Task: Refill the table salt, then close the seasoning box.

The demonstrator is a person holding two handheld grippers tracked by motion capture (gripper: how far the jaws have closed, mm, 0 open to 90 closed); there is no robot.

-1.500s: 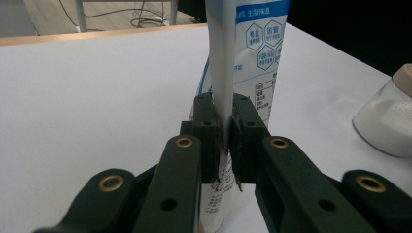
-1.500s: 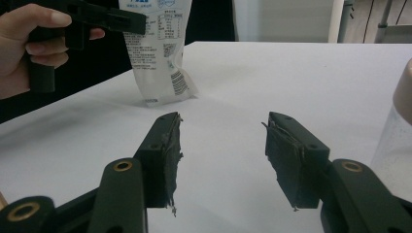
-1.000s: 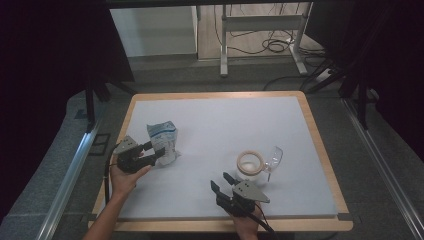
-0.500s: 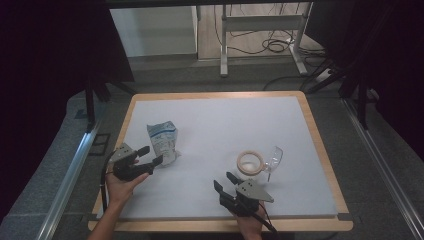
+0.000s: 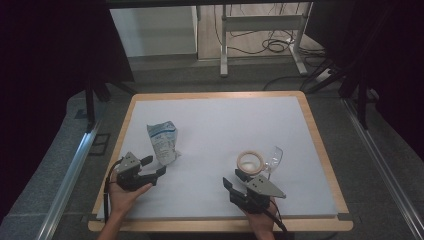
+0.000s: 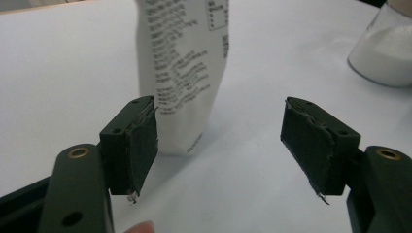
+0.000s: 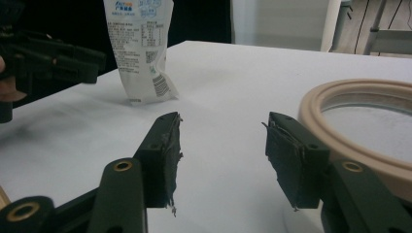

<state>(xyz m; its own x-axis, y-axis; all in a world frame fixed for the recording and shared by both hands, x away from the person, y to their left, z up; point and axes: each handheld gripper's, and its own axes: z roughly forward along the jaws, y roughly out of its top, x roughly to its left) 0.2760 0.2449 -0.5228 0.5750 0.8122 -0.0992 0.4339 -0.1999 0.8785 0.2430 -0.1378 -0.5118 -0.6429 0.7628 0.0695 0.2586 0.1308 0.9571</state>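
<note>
Pouch (image 5: pixel 163 142), white with blue print, stood upright on the white table (image 5: pixel 225 125) toward its nine o'clock side. Left gripper (image 5: pixel 152 167) sat just at the pouch's seven o'clock, apart from it; its jaws had just been opening and stood wide with nothing between them, the pouch (image 6: pixel 182 73) ahead of the pads. Right gripper (image 5: pixel 235 182) lay near six o'clock, jaws parted and empty, the tape ring (image 5: pixel 250 161) just at its one o'clock, clear glasses (image 5: pixel 274 157) beside the ring.
</note>
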